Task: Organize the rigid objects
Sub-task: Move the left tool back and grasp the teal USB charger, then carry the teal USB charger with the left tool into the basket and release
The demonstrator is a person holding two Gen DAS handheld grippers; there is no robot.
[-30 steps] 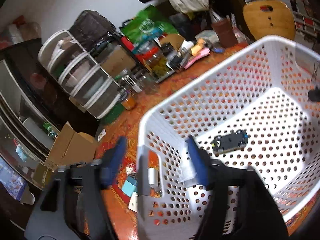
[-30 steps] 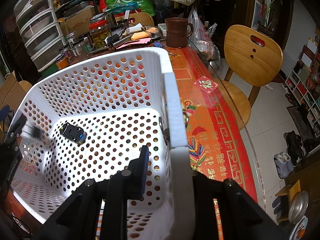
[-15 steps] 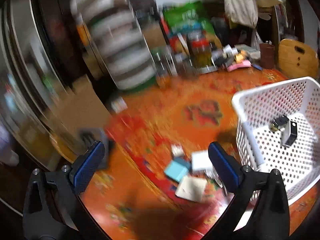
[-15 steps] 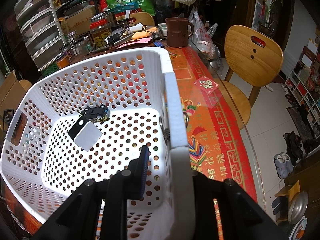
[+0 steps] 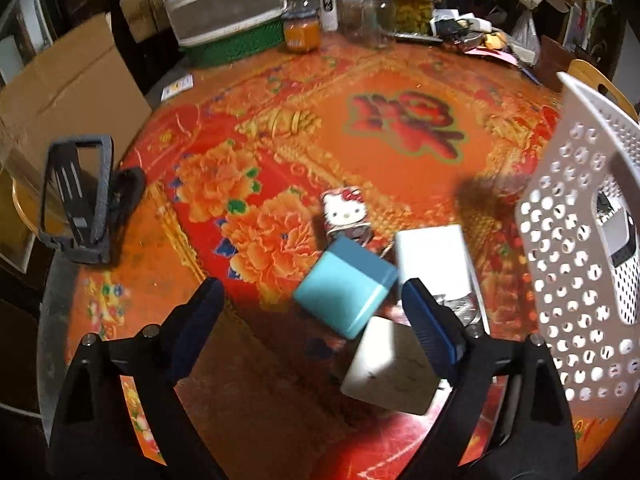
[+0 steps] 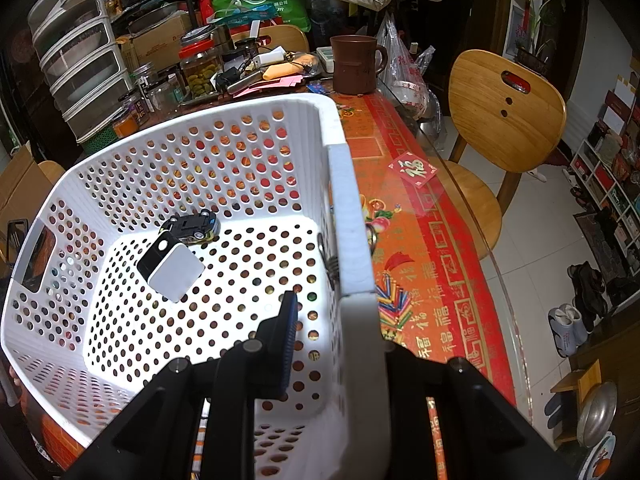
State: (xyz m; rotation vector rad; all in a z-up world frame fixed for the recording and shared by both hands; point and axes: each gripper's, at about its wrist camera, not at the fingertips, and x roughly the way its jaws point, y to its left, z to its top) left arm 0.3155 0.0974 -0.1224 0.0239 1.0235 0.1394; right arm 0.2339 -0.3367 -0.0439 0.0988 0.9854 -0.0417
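My left gripper (image 5: 310,312) is open and empty above loose items on the red tablecloth: a light blue box (image 5: 346,286), a white box (image 5: 434,256), a white square block (image 5: 390,366) and a Hello Kitty tin (image 5: 346,212). My right gripper (image 6: 332,332) is shut on the right wall of the white perforated basket (image 6: 340,184), which also shows in the left wrist view (image 5: 576,240). Inside the basket lie a toy car (image 6: 192,226) and a black-and-white device (image 6: 170,266).
A black phone stand (image 5: 78,196) sits at the table's left edge beside a cardboard box (image 5: 68,88). Jars (image 5: 412,4), a drawer unit (image 6: 80,60) and a brown mug (image 6: 356,64) crowd the far side. A wooden chair (image 6: 500,120) stands right.
My left gripper let the black-and-white device drop into the basket, then swung out left over the loose items on the table. My right gripper has stayed on the basket wall.
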